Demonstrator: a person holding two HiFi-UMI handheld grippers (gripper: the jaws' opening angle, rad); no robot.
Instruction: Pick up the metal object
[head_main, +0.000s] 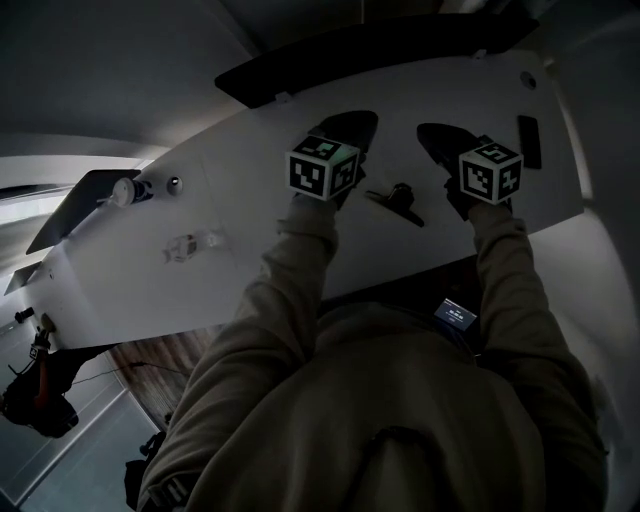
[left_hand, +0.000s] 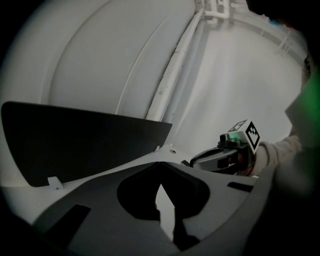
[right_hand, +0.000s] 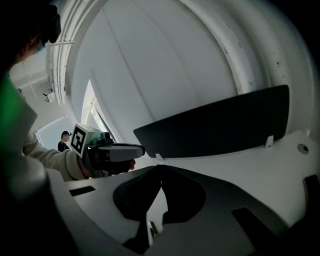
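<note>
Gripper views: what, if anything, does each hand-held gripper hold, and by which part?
Nothing is held. The left hand-held gripper and the right hand-held gripper are both shut and empty; the metal object lies on the table between them.

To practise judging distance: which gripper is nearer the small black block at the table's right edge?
Right. The right gripper sits just left of the black block; the left gripper is farther left, beyond the metal object.

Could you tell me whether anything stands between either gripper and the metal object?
Nothing visible does: the metal object lies on the white table between the left gripper and the right gripper, with nothing else close by.
</note>
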